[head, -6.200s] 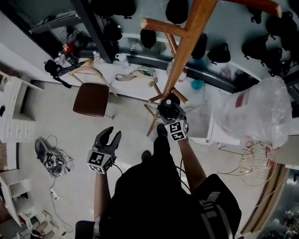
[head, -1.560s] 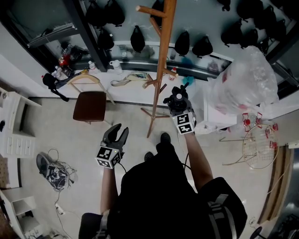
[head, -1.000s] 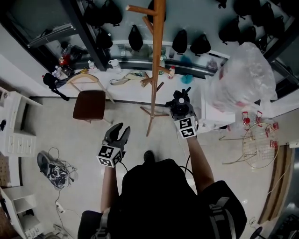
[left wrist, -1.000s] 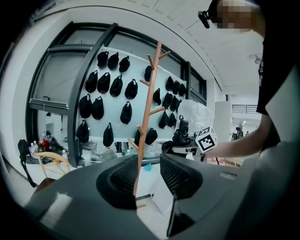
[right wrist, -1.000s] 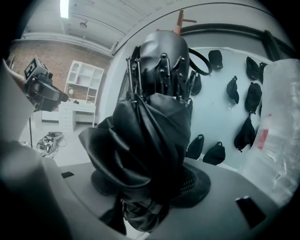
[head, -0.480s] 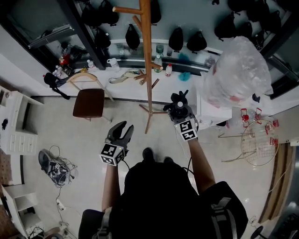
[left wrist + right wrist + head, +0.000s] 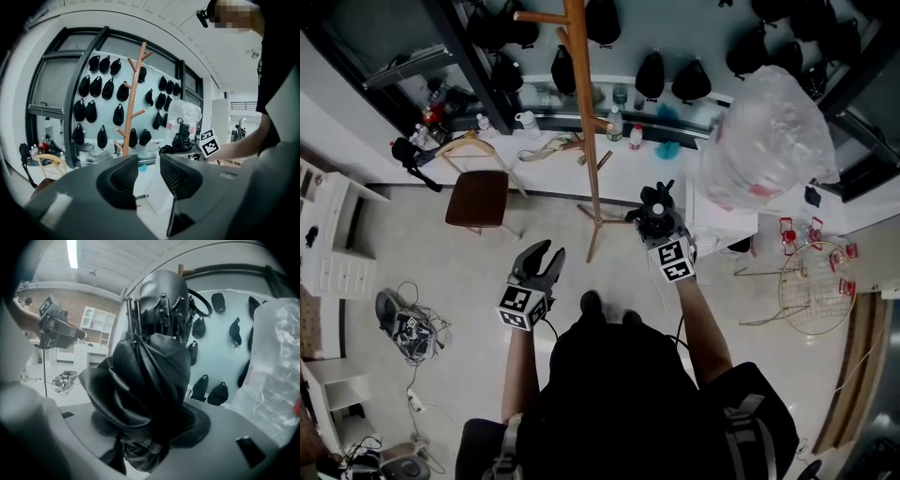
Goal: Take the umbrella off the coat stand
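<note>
Right gripper view only: umbrella (image 7: 140,366) clamped between jaws; left gripper (image 7: 149,164) gaping, empty.

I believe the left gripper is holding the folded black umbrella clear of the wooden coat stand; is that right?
Not quite: it is the right gripper that holds the folded black umbrella clear of the wooden coat stand. The right gripper view shows the umbrella clamped between its jaws, while the left gripper has its jaws apart with nothing between them.
</note>
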A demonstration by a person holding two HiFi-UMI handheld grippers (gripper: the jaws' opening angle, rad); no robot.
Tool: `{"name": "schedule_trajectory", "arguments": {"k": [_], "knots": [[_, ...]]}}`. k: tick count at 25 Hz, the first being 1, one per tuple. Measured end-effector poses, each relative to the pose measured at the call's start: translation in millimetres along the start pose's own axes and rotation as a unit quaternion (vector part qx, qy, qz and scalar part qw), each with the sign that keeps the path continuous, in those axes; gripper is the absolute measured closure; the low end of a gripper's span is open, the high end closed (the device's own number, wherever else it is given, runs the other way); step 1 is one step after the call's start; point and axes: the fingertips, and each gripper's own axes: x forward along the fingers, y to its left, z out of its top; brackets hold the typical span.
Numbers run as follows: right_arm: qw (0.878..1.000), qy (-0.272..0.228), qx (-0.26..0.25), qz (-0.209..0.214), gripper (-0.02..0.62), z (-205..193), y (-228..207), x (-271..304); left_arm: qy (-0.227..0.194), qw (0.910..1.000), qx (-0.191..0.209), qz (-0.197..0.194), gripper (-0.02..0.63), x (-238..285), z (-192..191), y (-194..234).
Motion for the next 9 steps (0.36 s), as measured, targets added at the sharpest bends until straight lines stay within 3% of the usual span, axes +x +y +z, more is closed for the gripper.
{"name": "schedule_trajectory", "arguments": {"k": [9], "knots": [[1.0, 0.001, -0.015, 0.018, 0.345, -12.2, 5.2, -27.2, -0.003, 0.9999, -0.004, 0.012, 0.46, -10.9, -4.6, -35.6]]}}
